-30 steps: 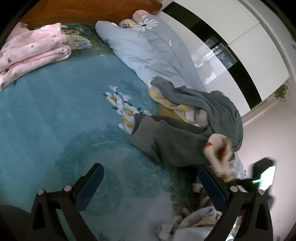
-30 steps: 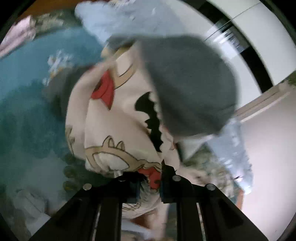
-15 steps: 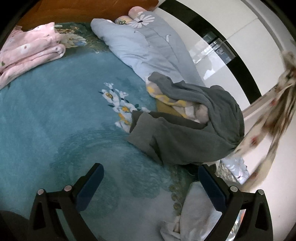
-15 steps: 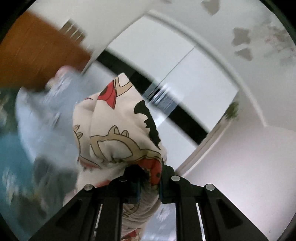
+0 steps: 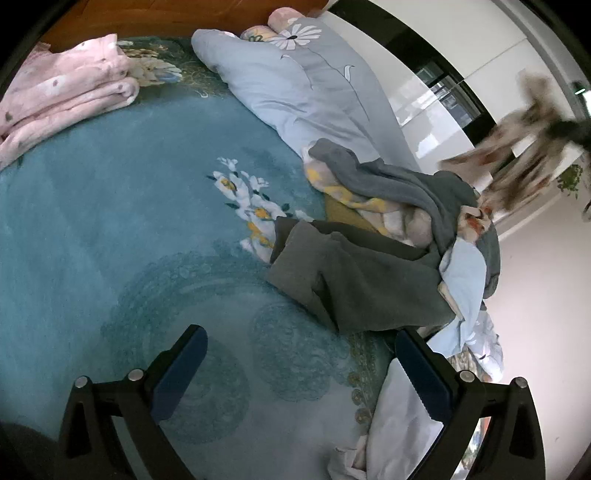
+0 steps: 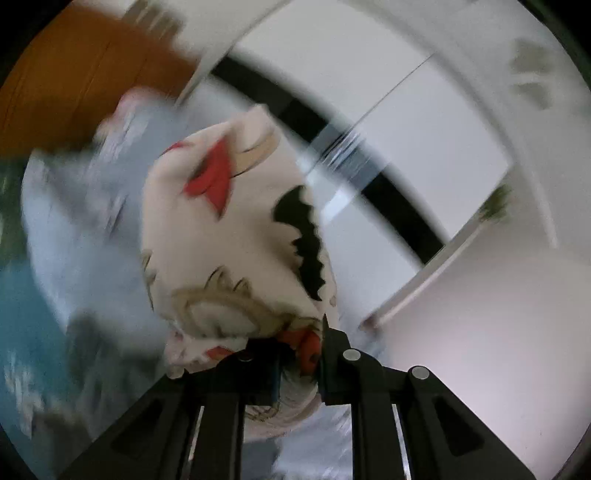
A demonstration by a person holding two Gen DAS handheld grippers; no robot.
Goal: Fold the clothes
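Above the bed's (image 5: 110, 221) right edge, the right tongs (image 6: 299, 354) are clenching a cream cartoon-print garment (image 6: 236, 236) aloft, while the left tongs (image 5: 299, 365) are hovering released over the teal bedspread.

Plush teal bedspread (image 5: 110, 229), fleecy grey garment (image 5: 362, 280), soft printed cloth (image 6: 236, 251), glossy white wardrobe doors (image 6: 436, 122), matt wooden headboard (image 5: 155, 18).

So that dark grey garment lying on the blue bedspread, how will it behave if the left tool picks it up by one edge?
The dark grey garment looks floppy: it lies creased and draped, so it would likely hang and unfold. It seems thick, so perhaps heavier than the cartoon-print cloth dangling from the right tool. It touches the grey pile, which may drag along.
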